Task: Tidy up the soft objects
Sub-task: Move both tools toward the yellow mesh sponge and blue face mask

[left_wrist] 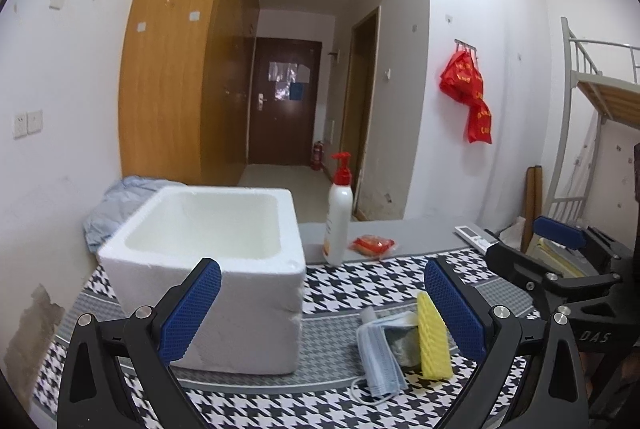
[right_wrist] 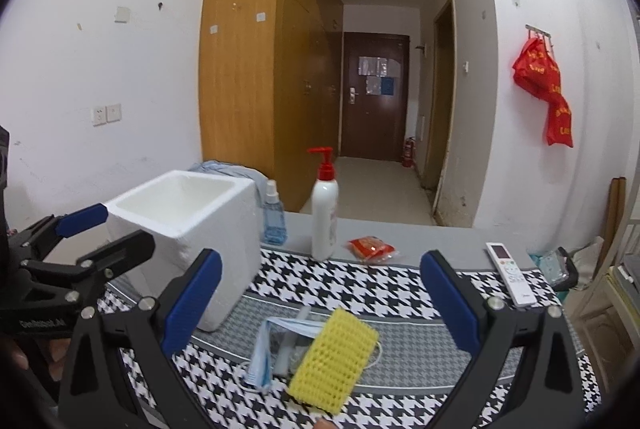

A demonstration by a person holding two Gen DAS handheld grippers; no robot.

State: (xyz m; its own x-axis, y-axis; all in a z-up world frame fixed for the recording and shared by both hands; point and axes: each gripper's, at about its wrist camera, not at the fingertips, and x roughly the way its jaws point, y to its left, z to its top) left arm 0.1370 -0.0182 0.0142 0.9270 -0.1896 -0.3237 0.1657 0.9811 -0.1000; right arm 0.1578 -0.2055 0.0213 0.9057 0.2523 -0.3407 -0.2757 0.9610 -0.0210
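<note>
Foam comes first in the left wrist view: a white square styrofoam box [left_wrist: 208, 269], open-topped and empty as far as its inside shows, stands on the counter [left_wrist: 340, 293] with its houndstooth black-and-white cloth, just behind the left tongs [left_wrist: 322, 305], which gape wide and grip nothing. Right of the box lies a small heap, a yellow ridged sponge [left_wrist: 434, 337] leaning on a pale blue pleated face mask [left_wrist: 380, 361]. In the right wrist view the same sponge [right_wrist: 334, 359] rests across the mask [right_wrist: 264, 353], low between the blue pads of the right tongs [right_wrist: 320, 303], also spread wide and empty; the box [right_wrist: 188, 229] stands to the left. Sorting seems barely begun, with the first pick in hand. The next move likely calls for the right tongs to descend, close gently on the sponge, then carry it over the box rim.
</note>
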